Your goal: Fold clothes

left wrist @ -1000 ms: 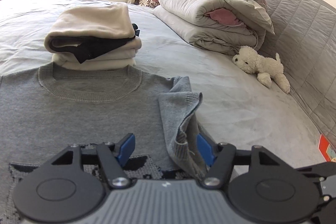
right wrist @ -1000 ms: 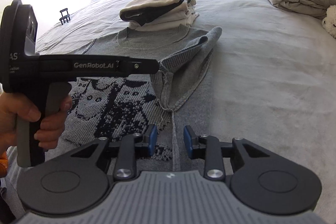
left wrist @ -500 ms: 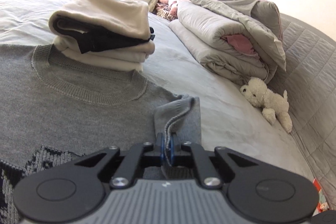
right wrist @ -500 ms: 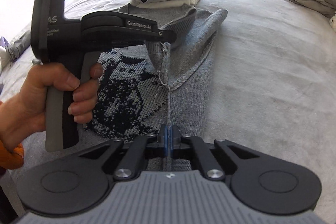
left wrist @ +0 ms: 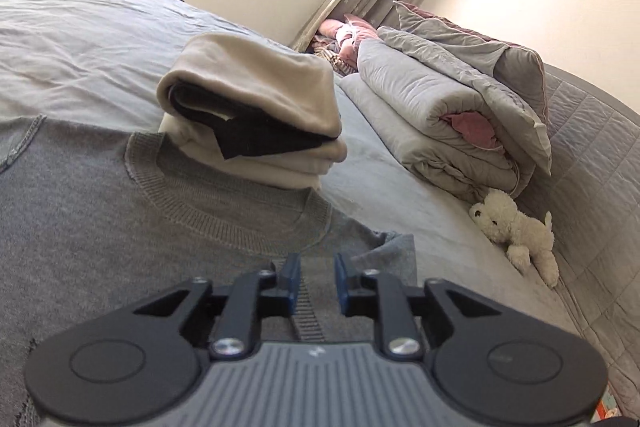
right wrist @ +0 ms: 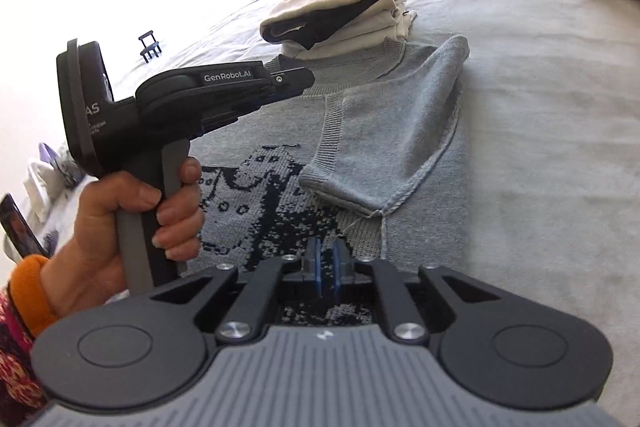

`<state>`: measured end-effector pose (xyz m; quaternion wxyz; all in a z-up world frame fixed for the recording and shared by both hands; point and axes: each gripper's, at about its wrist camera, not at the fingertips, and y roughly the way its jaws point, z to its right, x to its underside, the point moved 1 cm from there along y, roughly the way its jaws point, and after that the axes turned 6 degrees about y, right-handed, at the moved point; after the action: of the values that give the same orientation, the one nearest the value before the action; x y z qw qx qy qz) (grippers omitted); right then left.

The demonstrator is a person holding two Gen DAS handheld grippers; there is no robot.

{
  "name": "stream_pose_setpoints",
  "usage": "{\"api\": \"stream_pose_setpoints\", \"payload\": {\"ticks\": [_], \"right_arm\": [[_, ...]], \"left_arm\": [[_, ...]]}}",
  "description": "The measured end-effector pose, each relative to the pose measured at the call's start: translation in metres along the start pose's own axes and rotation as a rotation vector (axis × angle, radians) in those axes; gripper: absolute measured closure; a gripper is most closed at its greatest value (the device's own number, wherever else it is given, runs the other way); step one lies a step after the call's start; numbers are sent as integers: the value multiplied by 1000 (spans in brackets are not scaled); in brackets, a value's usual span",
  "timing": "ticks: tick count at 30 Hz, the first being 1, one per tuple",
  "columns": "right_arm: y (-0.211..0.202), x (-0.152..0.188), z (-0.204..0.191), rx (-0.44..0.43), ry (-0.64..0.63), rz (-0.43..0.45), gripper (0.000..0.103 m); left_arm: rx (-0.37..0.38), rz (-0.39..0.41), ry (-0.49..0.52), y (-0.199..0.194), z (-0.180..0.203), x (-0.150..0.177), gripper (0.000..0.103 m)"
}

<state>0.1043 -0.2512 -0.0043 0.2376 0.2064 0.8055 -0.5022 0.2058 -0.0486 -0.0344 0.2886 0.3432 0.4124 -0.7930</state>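
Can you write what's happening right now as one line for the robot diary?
step: sleeve folded onto grey sweater | left gripper: open, released | right gripper: nearly shut, empty | folded pile: beyond collar

Half a second ago the left gripper [left wrist: 316, 277] pinches the sleeve [right wrist: 384, 151] of the grey sweater [left wrist: 120, 227]; now its blue pads stand apart with nothing between them, above the sweater just below the collar [left wrist: 224, 223]. The sleeve, then lifted in a peak, now lies folded flat across the sweater's chest, its cuff toward the dark knitted pattern [right wrist: 272, 203]. The right gripper [right wrist: 326, 269], then clamped on the sleeve seam, shows a narrow gap between its pads above that pattern.
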Motion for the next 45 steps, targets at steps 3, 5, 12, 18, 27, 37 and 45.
{"api": "stream_pose_setpoints", "payload": {"ticks": [3, 5, 12, 18, 27, 37, 45], "right_arm": [[-3, 3, -4, 65, -57, 26, 61], [-3, 6, -5, 100, -102, 45, 55], [22, 14, 0, 179, -169, 0, 85], [14, 5, 4, 148, -76, 39, 100], [14, -2, -12, 2, -23, 67, 99], [10, 5, -20, 2, -30, 18, 84], [-8, 19, -29, 14, -52, 4, 83]], "left_arm": [[-20, -37, -8, 11, 0, 4, 50], [-17, -78, -27, 22, 1, 9, 50], [-21, -44, -26, 39, 8, 22, 70], [-34, 28, 12, 30, 12, 17, 98], [-148, 14, 95, 24, -4, -2, 94], [-141, -94, 80, -10, -10, 10, 60], [-75, -183, 73, -63, 5, 44, 59]]}}
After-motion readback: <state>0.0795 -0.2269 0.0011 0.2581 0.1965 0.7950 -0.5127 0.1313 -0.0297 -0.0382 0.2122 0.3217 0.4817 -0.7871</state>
